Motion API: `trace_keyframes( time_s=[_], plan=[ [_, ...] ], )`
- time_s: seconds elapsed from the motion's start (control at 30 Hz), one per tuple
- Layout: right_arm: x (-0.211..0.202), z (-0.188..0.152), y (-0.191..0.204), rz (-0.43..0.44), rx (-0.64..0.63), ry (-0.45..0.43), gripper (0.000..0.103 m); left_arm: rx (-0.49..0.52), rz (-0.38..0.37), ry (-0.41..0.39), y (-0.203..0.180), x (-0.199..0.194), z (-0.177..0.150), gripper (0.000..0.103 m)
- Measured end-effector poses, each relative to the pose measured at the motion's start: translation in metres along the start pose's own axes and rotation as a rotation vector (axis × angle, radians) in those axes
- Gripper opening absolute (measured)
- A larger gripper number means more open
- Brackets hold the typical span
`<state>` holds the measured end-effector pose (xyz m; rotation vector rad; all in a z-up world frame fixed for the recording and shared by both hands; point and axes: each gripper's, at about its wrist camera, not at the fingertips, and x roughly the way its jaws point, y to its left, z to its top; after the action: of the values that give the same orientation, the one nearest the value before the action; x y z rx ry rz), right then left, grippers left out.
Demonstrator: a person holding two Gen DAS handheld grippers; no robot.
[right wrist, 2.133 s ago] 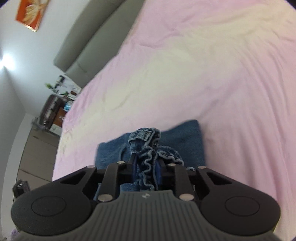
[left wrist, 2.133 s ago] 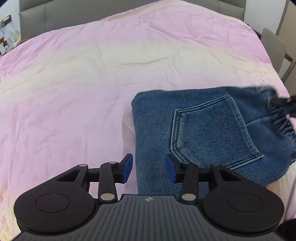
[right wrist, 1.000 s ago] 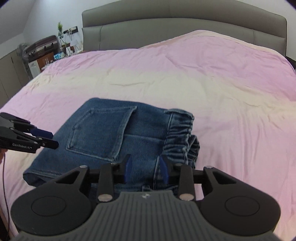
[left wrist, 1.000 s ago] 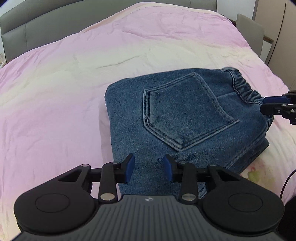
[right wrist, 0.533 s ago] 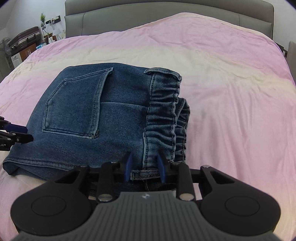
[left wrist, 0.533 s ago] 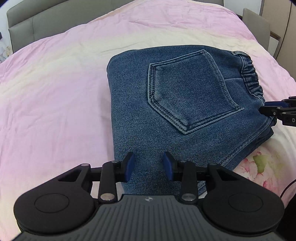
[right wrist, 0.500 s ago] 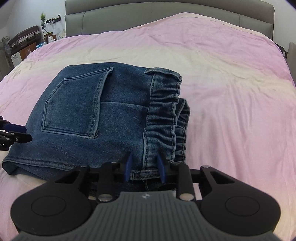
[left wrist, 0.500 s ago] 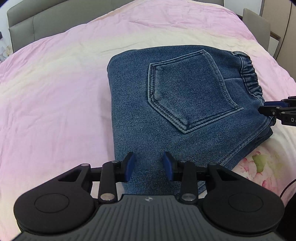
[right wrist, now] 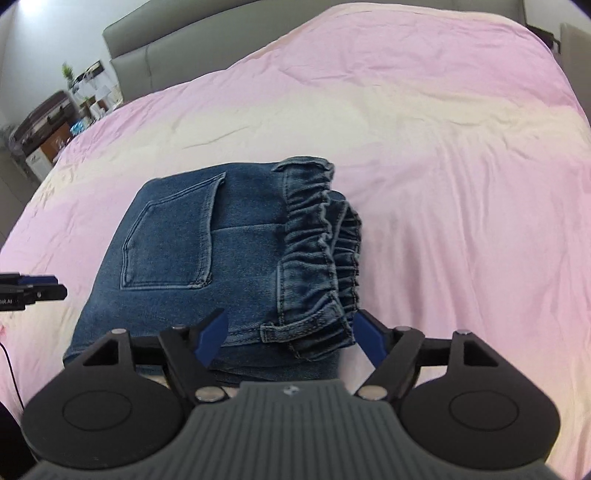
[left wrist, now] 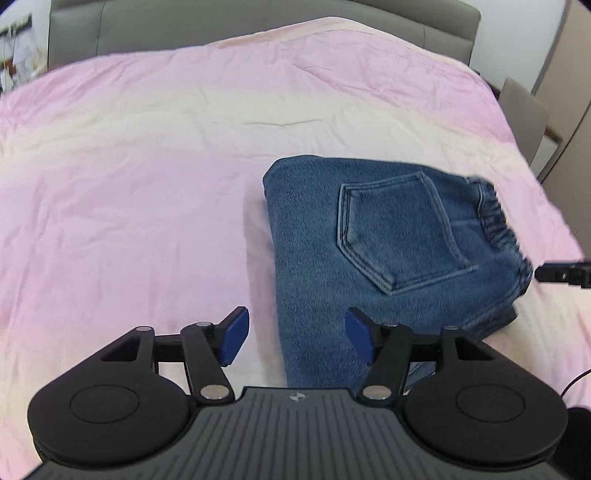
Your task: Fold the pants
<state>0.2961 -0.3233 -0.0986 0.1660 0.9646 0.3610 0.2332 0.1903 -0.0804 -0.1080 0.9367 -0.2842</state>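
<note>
Lying folded into a compact rectangle on the pink bed (left wrist: 147, 184), the pants (left wrist: 388, 251) are seen right of centre in the left wrist view, with a back pocket (left wrist: 399, 229) facing up and the gathered waistband (left wrist: 498, 221) at their right side. In the right wrist view the pants (right wrist: 221, 258) sit at the centre, with the pocket (right wrist: 173, 240) to the left and the waistband (right wrist: 321, 240) to the right. The left hand-held gripper (left wrist: 295, 338) is shown at the lower middle of its frame with jaws opening; the near left edge of the pants lies between the blue pads, which are not pressed on it. The right hand-held gripper (right wrist: 291, 334) is likewise shown with jaws opening, the near end of the waistband lying between the pads without being clamped. A grey headboard (left wrist: 258, 29) is seen along the top of the left wrist frame.
</note>
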Motion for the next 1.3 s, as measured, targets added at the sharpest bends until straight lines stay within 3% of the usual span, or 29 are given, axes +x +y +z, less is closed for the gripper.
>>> trace_keyframes(
  time_s=[0.27, 0.4, 0.77, 0.9, 1.0, 1.1, 1.3],
  plan=[
    [0.026, 0.012, -0.048, 0.097, 0.214, 0.126, 0.076, -0.061, -0.055, 0.075, 0.010, 0.037, 0.023, 0.081],
    [0.045, 0.022, -0.053, 0.128, 0.221, 0.177, 0.076, -0.066, -0.062, 0.112, 0.012, 0.056, 0.031, 0.084],
    [0.093, 0.027, -0.081, 0.290, 0.327, 0.295, 0.080, -0.246, -0.231, 0.185, 0.029, 0.104, 0.036, 0.089],
    [0.109, 0.023, -0.090, 0.356, 0.358, 0.320, 0.080, -0.260, -0.251, 0.199, 0.026, 0.115, 0.037, 0.090],
    [0.117, 0.021, -0.096, 0.410, 0.378, 0.333, 0.069, -0.265, -0.260, 0.218, 0.025, 0.119, 0.038, 0.083],
    [0.120, 0.019, -0.097, 0.430, 0.369, 0.335, 0.065, -0.288, -0.294, 0.240, 0.024, 0.123, 0.038, 0.059],
    [0.107, 0.011, -0.087, 0.397, 0.383, 0.276, 0.048, -0.240, -0.223, 0.222, -0.002, 0.116, 0.042, 0.045]
  ],
)
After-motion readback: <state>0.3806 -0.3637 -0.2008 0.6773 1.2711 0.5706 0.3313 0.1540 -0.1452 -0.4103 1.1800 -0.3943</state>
